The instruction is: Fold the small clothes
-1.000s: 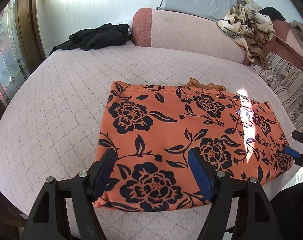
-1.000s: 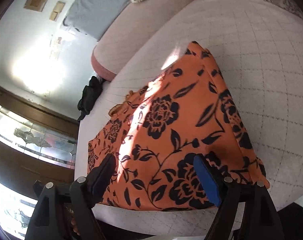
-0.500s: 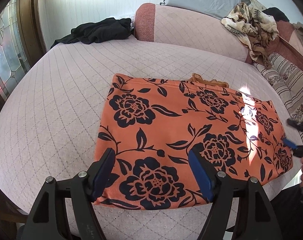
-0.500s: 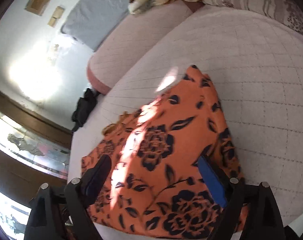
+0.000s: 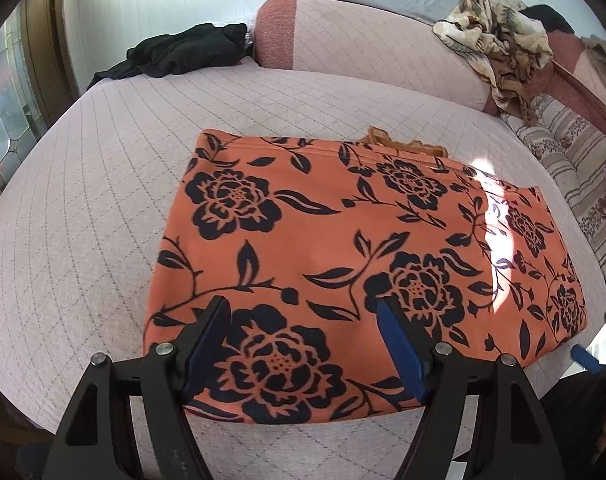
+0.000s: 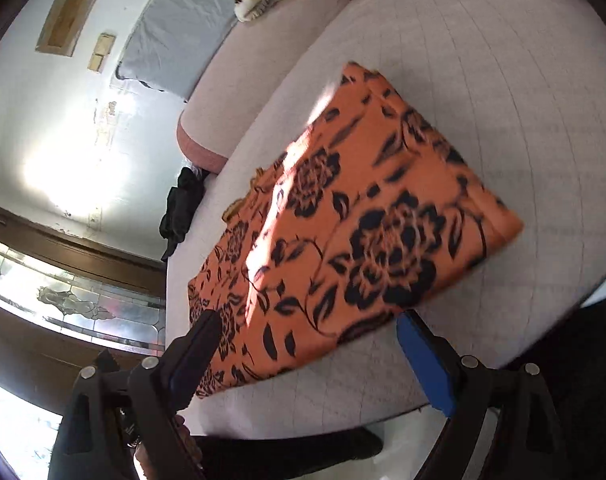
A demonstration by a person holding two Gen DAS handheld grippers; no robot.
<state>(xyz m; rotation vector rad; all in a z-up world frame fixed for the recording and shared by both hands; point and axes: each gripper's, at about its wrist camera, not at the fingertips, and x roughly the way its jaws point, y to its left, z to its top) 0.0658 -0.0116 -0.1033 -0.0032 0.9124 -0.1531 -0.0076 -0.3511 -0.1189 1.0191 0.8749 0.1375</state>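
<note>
An orange garment with black flowers (image 5: 343, 248) lies folded flat as a rectangle on the pale quilted bed (image 5: 83, 200). It also shows in the right wrist view (image 6: 343, 232). A frilled orange edge (image 5: 407, 145) pokes out at its far side. My left gripper (image 5: 303, 344) is open and empty, hovering over the garment's near left part. My right gripper (image 6: 307, 356) is open and empty, just off the garment's near edge by the bed's rim. One blue tip of it (image 5: 585, 358) shows at the right edge of the left wrist view.
A black garment (image 5: 183, 54) lies at the bed's far left by the pink bolster (image 5: 363, 36). A patterned cloth (image 5: 499, 44) drapes over the headboard. Striped bedding (image 5: 575, 168) lies at the right. A glazed wooden door (image 5: 7, 92) stands to the left.
Both grippers have pulled back from the garment towards the near bed edge. The right one now sits off the cloth. The garment has not moved.
</note>
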